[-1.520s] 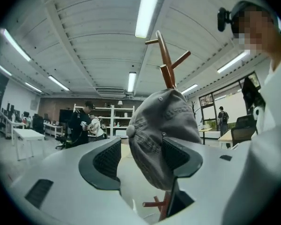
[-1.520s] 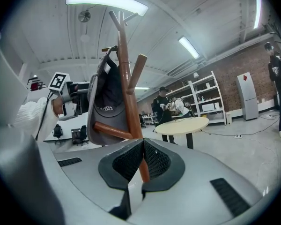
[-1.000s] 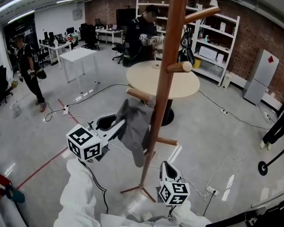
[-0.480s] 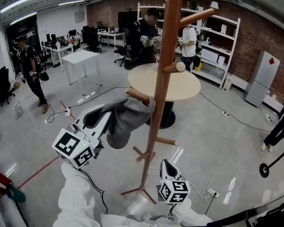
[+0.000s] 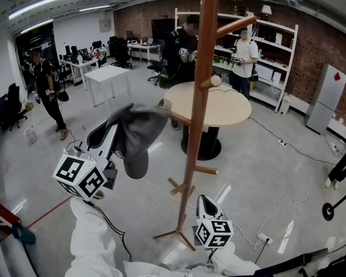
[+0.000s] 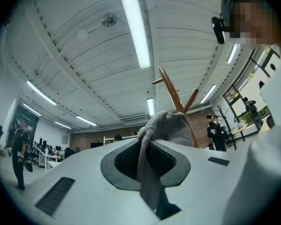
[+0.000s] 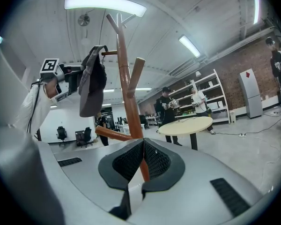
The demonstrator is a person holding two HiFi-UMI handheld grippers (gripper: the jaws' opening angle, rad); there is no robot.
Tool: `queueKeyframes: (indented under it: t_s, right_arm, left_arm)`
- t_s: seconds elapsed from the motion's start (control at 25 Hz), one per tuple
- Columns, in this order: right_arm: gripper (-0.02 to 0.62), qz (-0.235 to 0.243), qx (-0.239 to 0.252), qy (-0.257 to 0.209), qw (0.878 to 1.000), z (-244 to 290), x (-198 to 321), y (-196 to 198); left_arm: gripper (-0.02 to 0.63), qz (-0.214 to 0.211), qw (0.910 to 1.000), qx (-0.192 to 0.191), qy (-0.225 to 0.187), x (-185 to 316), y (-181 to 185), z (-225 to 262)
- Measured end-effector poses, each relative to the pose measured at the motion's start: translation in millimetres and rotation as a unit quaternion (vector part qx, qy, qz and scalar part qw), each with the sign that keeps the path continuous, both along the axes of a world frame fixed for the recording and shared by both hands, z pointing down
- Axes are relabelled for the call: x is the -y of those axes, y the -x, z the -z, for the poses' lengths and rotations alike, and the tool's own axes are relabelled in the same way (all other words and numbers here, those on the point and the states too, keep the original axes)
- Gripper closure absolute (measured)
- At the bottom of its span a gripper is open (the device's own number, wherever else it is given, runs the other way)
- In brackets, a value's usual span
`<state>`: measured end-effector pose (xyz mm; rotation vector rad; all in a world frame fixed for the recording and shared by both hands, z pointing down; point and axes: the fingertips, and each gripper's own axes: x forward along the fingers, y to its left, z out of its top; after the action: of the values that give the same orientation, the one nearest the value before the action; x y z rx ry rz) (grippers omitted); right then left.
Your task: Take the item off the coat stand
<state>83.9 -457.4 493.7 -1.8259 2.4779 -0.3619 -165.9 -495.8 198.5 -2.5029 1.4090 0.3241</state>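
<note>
Left arm reaches up and forward, the left gripper (image 5: 112,133) clamped on a grey cap (image 5: 135,140) just beside a peg of the coat stand (image 5: 199,108). The right gripper (image 5: 206,203) sits low, jaws together, empty.

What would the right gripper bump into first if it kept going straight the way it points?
Most likely the wooden pole of the coat stand: in the right gripper view it rises directly ahead of the right gripper, whose jaws are together and empty. How far off the pole stands is hard to judge.
</note>
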Motion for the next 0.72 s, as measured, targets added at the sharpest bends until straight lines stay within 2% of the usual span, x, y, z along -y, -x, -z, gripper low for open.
queueKeyframes:
  t_s: [0.24, 0.44, 0.72]
  right_arm:
    - [0.586, 0.012, 0.004, 0.000, 1.000, -2.2, -9.2, 4.7]
    - [0.586, 0.029, 0.001, 0.002, 1.000, -14.5, -17.5, 18.5]
    - [0.586, 0.061, -0.005, 0.004, 0.998, -9.2, -21.5, 31.3]
  left_arm:
    - [0.572, 0.057, 0.9983, -0.010, 0.002, -20.7, 32.7, -0.1]
    - [0.572, 0.099, 0.9946, -0.011, 0.030, -37.4, 52.4, -39.6]
    - [0.572, 0.132, 0.9873, -0.038, 0.081, -56.7, 39.6, -98.7]
